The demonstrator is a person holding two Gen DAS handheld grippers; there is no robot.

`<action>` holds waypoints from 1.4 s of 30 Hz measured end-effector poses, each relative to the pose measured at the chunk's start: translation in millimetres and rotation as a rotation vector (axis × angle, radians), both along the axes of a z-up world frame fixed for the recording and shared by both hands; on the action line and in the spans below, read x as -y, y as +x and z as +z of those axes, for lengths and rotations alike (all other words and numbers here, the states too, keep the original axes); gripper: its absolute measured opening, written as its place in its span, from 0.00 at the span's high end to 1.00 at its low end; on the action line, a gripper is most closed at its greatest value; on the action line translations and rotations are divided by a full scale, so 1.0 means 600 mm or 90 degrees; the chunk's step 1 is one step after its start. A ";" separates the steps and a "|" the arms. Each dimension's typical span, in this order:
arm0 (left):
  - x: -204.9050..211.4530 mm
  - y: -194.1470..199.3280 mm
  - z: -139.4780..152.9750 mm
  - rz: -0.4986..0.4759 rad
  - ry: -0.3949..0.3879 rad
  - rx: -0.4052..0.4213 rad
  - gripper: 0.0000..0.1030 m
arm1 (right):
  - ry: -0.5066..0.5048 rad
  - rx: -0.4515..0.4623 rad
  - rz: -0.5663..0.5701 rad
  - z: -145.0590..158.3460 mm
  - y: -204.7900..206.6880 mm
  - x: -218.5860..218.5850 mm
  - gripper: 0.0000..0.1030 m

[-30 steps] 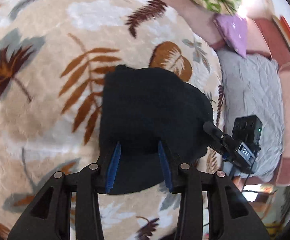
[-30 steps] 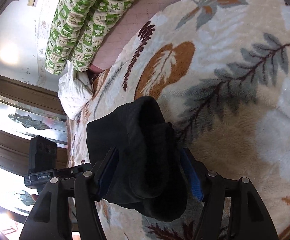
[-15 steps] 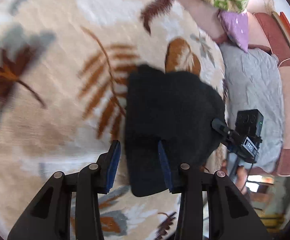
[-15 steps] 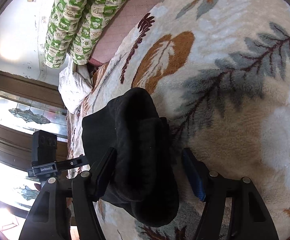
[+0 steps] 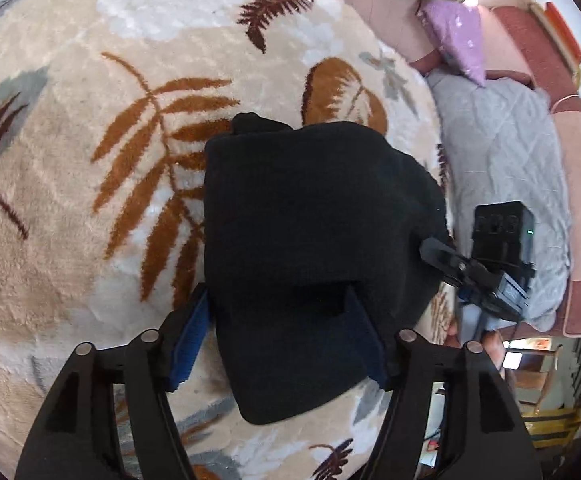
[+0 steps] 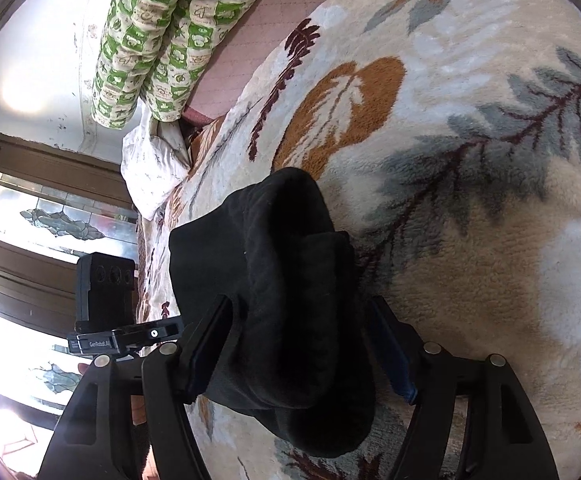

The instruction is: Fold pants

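The black pants [image 5: 314, 216] lie folded into a thick bundle on a leaf-patterned fleece blanket [image 5: 90, 160]. My left gripper [image 5: 276, 300] straddles the bundle's near end. Its jaws are opening, with the cloth between the blue pads and not squeezed. In the right wrist view the same pants [image 6: 274, 248] bulge up between the fingers of my right gripper [image 6: 298, 304]. Those jaws are opening too: the left pad touches the cloth and the right pad stands off it. Each gripper shows at the far side in the other's view, the right gripper [image 5: 490, 276] and the left gripper [image 6: 122, 336].
A grey quilted pad [image 5: 502, 160] and a purple pillow [image 5: 454, 36] lie past the blanket's right edge. A green patterned quilt [image 6: 162, 40] and a white pillow [image 6: 150, 168] sit at the far end of the bed. A bright window [image 6: 30, 220] lies beyond.
The left jaws have spread much wider and now span the bundle's near end. The right jaws have widened a little, and their right pad has come off the cloth.
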State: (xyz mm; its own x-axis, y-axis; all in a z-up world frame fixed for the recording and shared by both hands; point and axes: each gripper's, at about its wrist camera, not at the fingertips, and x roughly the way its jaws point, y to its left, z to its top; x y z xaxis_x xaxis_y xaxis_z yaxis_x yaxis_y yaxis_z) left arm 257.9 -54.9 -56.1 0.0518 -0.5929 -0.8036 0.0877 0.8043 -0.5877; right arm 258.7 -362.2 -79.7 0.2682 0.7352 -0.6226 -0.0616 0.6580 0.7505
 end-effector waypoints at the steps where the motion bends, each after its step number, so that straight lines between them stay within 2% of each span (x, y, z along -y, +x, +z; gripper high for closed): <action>1: 0.002 0.002 -0.002 0.004 0.004 -0.005 0.33 | -0.008 -0.001 0.006 0.001 0.001 -0.005 0.28; 5: 0.008 0.007 -0.005 0.032 0.013 -0.016 0.25 | -0.016 -0.014 0.012 -0.003 0.002 -0.007 0.28; 8: 0.013 0.009 -0.008 0.050 0.018 -0.016 0.23 | -0.006 -0.026 0.007 -0.008 0.003 -0.003 0.28; 12: 0.017 0.003 -0.007 0.068 0.024 -0.002 0.24 | -0.051 -0.024 0.018 -0.005 0.001 -0.018 0.29; 13: 0.017 0.001 -0.008 0.072 0.027 -0.001 0.32 | -0.067 -0.020 0.017 -0.003 0.000 -0.022 0.32; 14: 0.016 -0.001 -0.009 0.075 0.025 -0.004 0.46 | -0.086 -0.013 0.016 0.000 -0.003 -0.026 0.42; 15: 0.015 -0.004 -0.009 0.077 0.023 -0.007 0.50 | -0.102 -0.002 0.022 0.002 -0.006 -0.029 0.53; 17: 0.008 -0.011 -0.001 0.084 0.020 0.005 0.64 | -0.106 0.016 0.021 0.005 -0.015 -0.032 0.60; 20: -0.016 -0.021 0.000 0.105 -0.021 -0.015 0.77 | -0.099 0.043 0.003 0.017 -0.034 -0.033 0.66; 22: -0.027 -0.027 0.000 0.112 -0.038 -0.025 0.77 | -0.087 0.050 -0.005 0.024 -0.046 -0.033 0.67; 25: -0.035 -0.043 0.005 0.107 -0.038 -0.023 0.77 | -0.070 0.055 -0.014 0.037 -0.065 -0.044 0.67; 29: -0.073 -0.061 0.020 0.126 -0.075 -0.029 0.78 | -0.041 0.052 -0.036 0.046 -0.083 -0.059 0.68; 35: -0.196 -0.091 0.055 0.173 -0.061 0.001 0.78 | -0.019 0.064 0.005 0.077 -0.092 -0.165 0.68; 37: -0.246 -0.095 0.058 0.191 -0.055 0.002 0.78 | -0.005 0.071 0.021 0.079 -0.089 -0.220 0.68; 40: -0.301 -0.085 0.050 0.197 -0.014 0.000 0.77 | 0.000 0.078 0.033 0.070 -0.084 -0.285 0.67; 42: -0.327 -0.077 0.031 0.178 0.035 -0.009 0.75 | -0.038 0.094 0.036 0.055 -0.084 -0.327 0.63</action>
